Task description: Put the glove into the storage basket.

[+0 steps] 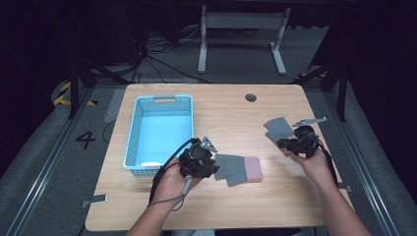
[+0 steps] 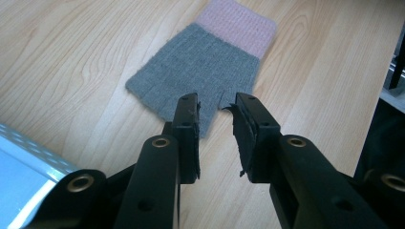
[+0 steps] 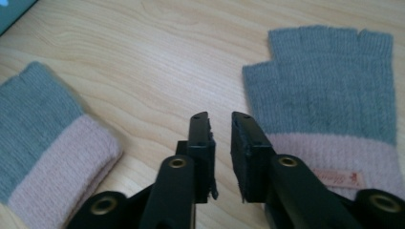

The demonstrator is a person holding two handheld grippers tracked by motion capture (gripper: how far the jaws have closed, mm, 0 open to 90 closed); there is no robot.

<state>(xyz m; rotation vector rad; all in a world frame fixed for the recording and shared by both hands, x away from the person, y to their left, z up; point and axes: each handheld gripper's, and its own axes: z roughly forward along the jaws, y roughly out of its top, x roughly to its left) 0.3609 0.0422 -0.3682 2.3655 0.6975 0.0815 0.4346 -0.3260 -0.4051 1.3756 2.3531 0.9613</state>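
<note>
Forearms low, wooden table (image 1: 216,206), blue basket (image 1: 160,130), grey carpet, dark room

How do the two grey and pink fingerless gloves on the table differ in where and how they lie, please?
The near glove lies at the table's middle by the left gripper, its pink cuff pointing right, away from the blue basket. The far glove lies further right and back, by the right gripper, which hides its cuff in the high view. Both lie flat, ungripped, grey knit with pink cuffs.
</note>
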